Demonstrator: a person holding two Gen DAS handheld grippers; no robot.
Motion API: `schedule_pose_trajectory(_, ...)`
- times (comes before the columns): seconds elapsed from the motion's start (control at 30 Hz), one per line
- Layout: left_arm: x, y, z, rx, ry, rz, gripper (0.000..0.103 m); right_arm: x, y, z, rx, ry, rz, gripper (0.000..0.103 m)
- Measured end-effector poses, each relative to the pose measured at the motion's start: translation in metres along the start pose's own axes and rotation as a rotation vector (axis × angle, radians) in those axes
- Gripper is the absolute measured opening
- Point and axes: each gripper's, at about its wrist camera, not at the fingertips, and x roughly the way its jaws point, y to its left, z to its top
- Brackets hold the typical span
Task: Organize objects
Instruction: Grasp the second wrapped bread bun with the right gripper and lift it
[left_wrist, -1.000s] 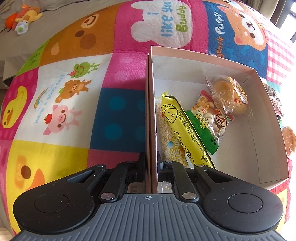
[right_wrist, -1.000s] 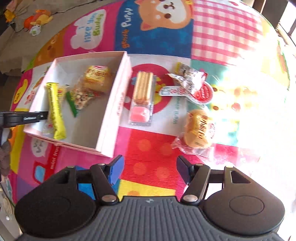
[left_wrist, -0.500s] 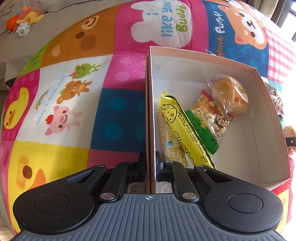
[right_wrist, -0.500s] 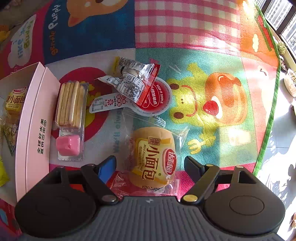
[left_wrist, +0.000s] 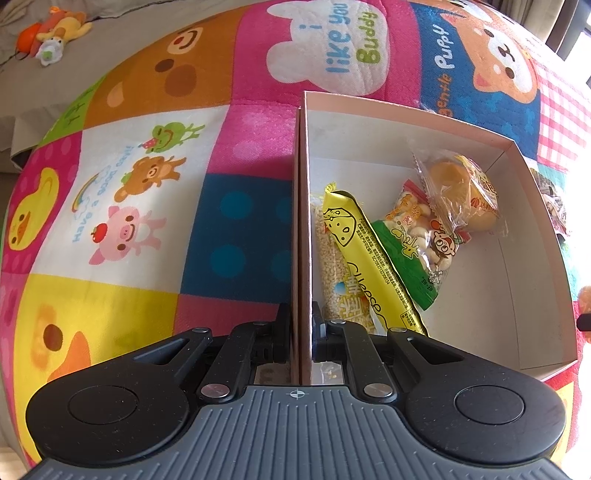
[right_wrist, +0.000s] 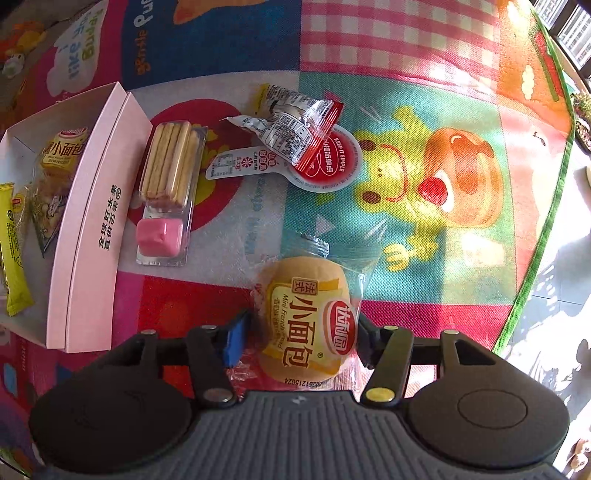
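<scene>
Left wrist view: the left gripper (left_wrist: 301, 328) was clamped on the box (left_wrist: 532, 236) wall, evidently steadying it for loading. Right wrist view: the right gripper (right_wrist: 301, 339) was closing around the bread packet (right_wrist: 308, 314) on the mat (right_wrist: 424, 110), beside the box.

light: bright daylight | glare: blown-out right edge | distortion: strong fisheye | focus: sharp

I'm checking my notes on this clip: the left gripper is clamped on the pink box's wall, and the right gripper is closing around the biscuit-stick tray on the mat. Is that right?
Not quite. The left gripper is indeed clamped on the pink box's wall, but the right wrist view shows the right gripper closing around the wrapped mini bread. The biscuit-stick tray lies untouched beside the box.
</scene>
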Motion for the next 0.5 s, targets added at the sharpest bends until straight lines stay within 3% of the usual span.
schedule_pose_trajectory(0.17, 0.000, 0.000, -0.001, -0.004, 0.000, -0.006, 0.011, -0.030, 0.019, -0.019, -0.034, 0.025, 0.040, 0.057)
schedule_pose_trajectory(0.5, 0.000, 0.003, -0.001, -0.005, 0.000, -0.021, 0.011, -0.093, 0.105, -0.074, -0.258, 0.151, 0.197, 0.057)
